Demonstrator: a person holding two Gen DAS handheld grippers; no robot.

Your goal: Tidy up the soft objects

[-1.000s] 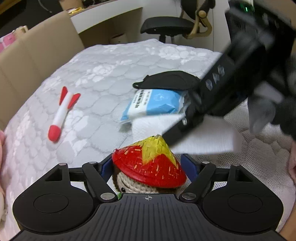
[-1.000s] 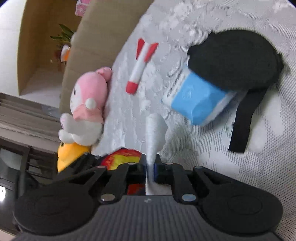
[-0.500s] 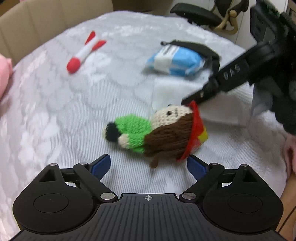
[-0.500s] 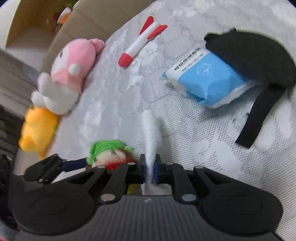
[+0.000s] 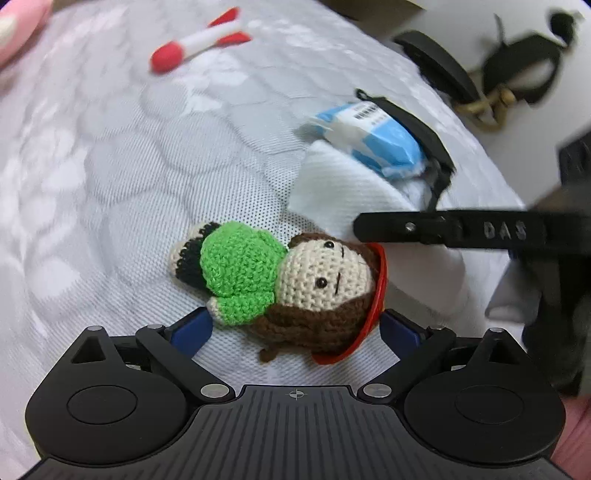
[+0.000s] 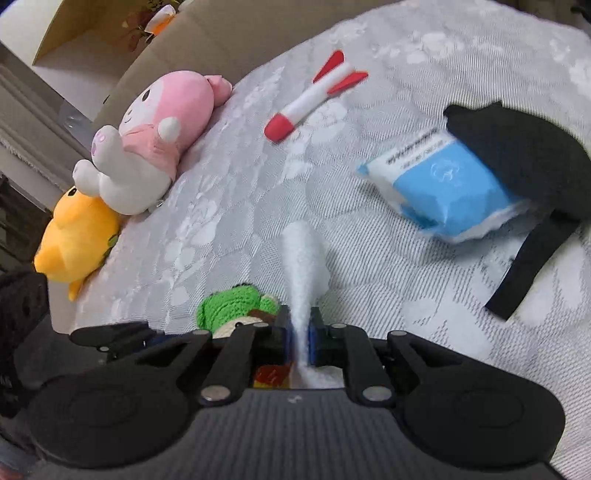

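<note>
Crochet doll (image 5: 295, 291) taken as the reference point. It lies on its side on the grey quilted bedcover (image 5: 129, 166): green body, cream face, brown hair, red hat rim at the head end.

Left gripper (image 5: 295, 328): spread wide, blue fingertips (image 5: 194, 328) either side of the doll. One tip sits near the green arm, the other just past the hat rim. Contact with either tip cannot be told. Nothing clamped.

Right gripper (image 6: 298, 332): fingers pressed together on a white cloth (image 6: 303, 266), which stands up as a thin fold between the pads in the right wrist view. In the left wrist view the same cloth (image 5: 354, 195) spreads flat on the bedcover just beyond the doll's head, and the right gripper's black finger (image 5: 443, 230) crosses above it, close to the hat.

Beyond the cloth from the doll: blue and white soft pack (image 5: 373, 140), one end tucked under a black fabric item (image 6: 524, 158) with a strap trailing off it.

Farther out from the doll's feet end: red and white rocket toy (image 5: 199, 42), lying flat and well apart from the doll.

Right wrist view, far side of the bedcover from the doll: pink and white plush (image 6: 155, 140) resting against an orange plush (image 6: 77, 236), both at the bed's edge by a tan headboard (image 6: 229, 33).

Motion blur on the outer parts of both views; print on the pack not readable
</note>
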